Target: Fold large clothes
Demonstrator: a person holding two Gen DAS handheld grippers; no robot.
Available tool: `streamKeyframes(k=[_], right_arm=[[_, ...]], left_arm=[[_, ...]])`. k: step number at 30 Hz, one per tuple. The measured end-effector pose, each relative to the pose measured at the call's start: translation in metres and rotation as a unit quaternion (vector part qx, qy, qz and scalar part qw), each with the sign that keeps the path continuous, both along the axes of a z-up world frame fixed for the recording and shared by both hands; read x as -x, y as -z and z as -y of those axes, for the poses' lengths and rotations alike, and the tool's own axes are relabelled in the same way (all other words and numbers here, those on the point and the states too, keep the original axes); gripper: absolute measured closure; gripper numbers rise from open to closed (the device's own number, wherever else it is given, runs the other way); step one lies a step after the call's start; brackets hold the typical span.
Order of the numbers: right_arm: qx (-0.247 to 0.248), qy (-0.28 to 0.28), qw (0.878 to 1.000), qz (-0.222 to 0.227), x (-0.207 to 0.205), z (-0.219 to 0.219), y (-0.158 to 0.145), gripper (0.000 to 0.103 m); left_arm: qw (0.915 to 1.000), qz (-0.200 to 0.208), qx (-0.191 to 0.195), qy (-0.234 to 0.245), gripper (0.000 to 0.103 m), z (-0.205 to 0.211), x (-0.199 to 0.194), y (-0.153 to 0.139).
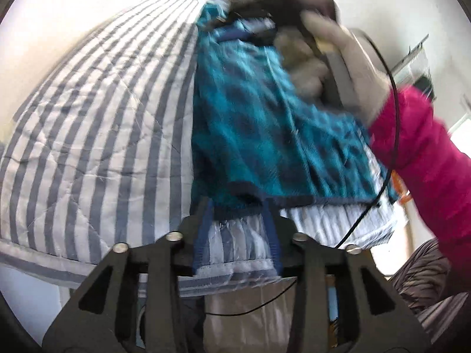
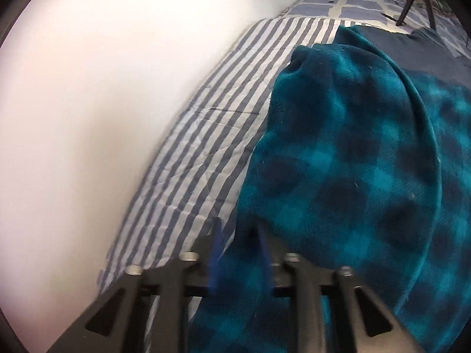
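Here the teal-and-navy checked fleece garment [image 2: 368,153] lies spread on the grey-and-white striped quilted bed cover [image 1: 97,123], flat for folding. Left claw [image 1: 235,209] stands parted at the dark hem band, pads apparently not pressing. Right claw [image 2: 240,250] parted at the fleece edge; grip uncertain. Gloved hand [image 1: 347,58], magenta sleeve, works the far end.

Both tools point steeply down, left tool [image 1: 235,206] and right tool [image 2: 240,235] with jaws parted; a pink-sleeved arm [image 1: 426,147] reaches forward.
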State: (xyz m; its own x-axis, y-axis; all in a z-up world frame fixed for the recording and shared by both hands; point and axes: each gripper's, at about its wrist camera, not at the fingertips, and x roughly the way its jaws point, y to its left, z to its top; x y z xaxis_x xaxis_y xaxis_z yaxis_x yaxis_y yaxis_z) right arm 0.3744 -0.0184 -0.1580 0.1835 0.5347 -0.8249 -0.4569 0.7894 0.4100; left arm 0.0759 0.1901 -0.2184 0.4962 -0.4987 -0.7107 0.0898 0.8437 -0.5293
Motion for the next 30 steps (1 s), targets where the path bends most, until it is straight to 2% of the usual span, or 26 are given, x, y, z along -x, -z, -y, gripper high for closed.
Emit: streamKeyframes(k=[2, 4, 5, 8, 10, 11, 13, 16, 20, 22, 25, 26, 28, 29, 30], right_arm=[[-0.006, -0.014, 1.0, 0.009, 0.015, 0.013, -0.01, 0.072], [-0.006, -0.034, 0.999, 0.015, 0.033, 0.025, -0.017, 0.072], [0.003, -0.049, 0.999, 0.016, 0.049, 0.03, -0.017, 0.072], [0.017, -0.08, 0.997, 0.011, 0.077, 0.041, -0.008, 0.073], [0.028, -0.088, 0.996, 0.006, 0.092, 0.045, 0.001, 0.073], [0.029, -0.089, 0.996, 0.001, 0.096, 0.046, 0.006, 0.073], [0.029, -0.094, 0.995, -0.01, 0.105, 0.044, 0.015, 0.073], [0.045, -0.112, 0.993, -0.008, 0.123, 0.034, 0.026, 0.073], [0.069, -0.128, 0.989, -0.001, 0.133, 0.022, 0.037, 0.073], [0.067, -0.126, 0.99, 0.0, 0.131, 0.021, 0.04, 0.073], [0.057, -0.118, 0.991, -0.006, 0.135, 0.026, 0.034, 0.073], [0.053, -0.118, 0.992, -0.008, 0.14, 0.031, 0.031, 0.073], [0.036, -0.126, 0.991, -0.014, 0.154, 0.039, 0.022, 0.073], [0.03, -0.136, 0.99, -0.017, 0.159, 0.039, 0.017, 0.073], [0.027, -0.146, 0.989, -0.016, 0.167, 0.039, 0.014, 0.072]], left_arm=[[0.9998, 0.009, 0.016, -0.007, 0.061, -0.008, -0.001, -0.003], [0.9997, 0.013, 0.014, -0.016, 0.061, -0.015, -0.005, 0.001], [0.9995, 0.002, 0.02, -0.025, 0.061, -0.021, -0.009, 0.007], [0.996, -0.032, 0.075, -0.035, 0.061, -0.035, -0.02, 0.03], [0.9952, -0.035, 0.084, -0.036, 0.069, -0.039, -0.021, 0.038], [0.9951, -0.038, 0.087, -0.029, 0.087, -0.039, -0.023, 0.041], [0.9963, -0.03, 0.078, -0.022, 0.096, -0.035, -0.022, 0.041], [0.9961, -0.015, 0.083, -0.028, 0.098, -0.039, -0.011, 0.032], [0.9954, -0.016, 0.08, -0.051, 0.103, -0.048, 0.009, 0.03], [0.9961, -0.023, 0.069, -0.05, 0.103, -0.051, 0.013, 0.034], [0.9943, -0.031, 0.087, -0.053, 0.103, -0.058, 0.019, 0.037], [0.9937, -0.033, 0.091, -0.057, 0.102, -0.06, 0.022, 0.036], [0.9932, -0.027, 0.095, -0.062, 0.09, -0.062, 0.019, 0.033], [0.9931, -0.029, 0.094, -0.064, 0.066, -0.061, 0.014, 0.034], [0.9926, -0.029, 0.097, -0.068, 0.05, -0.059, 0.011, 0.036]])
